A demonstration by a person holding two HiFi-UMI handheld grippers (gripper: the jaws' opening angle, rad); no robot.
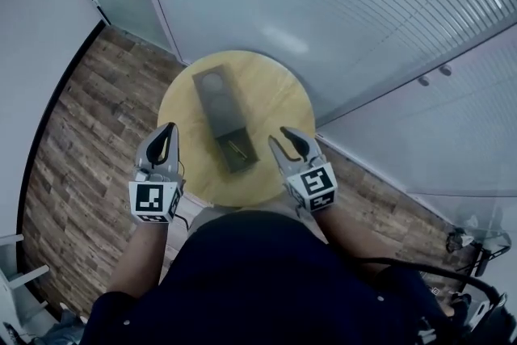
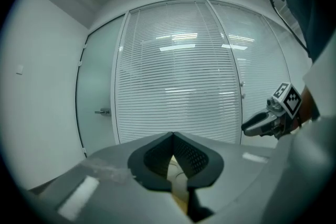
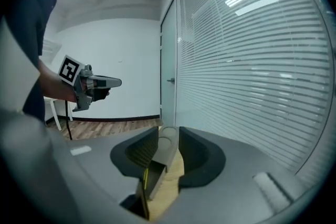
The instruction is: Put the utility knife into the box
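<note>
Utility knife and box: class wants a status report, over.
Left gripper shut, empty; right gripper open, empty; both beside the box. Yellowish thing, possibly the utility knife, in its near end. Nothing in the way.

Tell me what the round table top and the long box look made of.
Table top: light wood or wood-look laminate, matte, with faint grain lines. Box: dark grey, flat panels, dull sheen; maybe cardboard or thin plastic, unclear.

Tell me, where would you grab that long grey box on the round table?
Across the middle of the box, from above, one jaw on each long side. It lies flat and is narrow that way; its near end is open with something yellow inside, so I'd avoid that.
</note>
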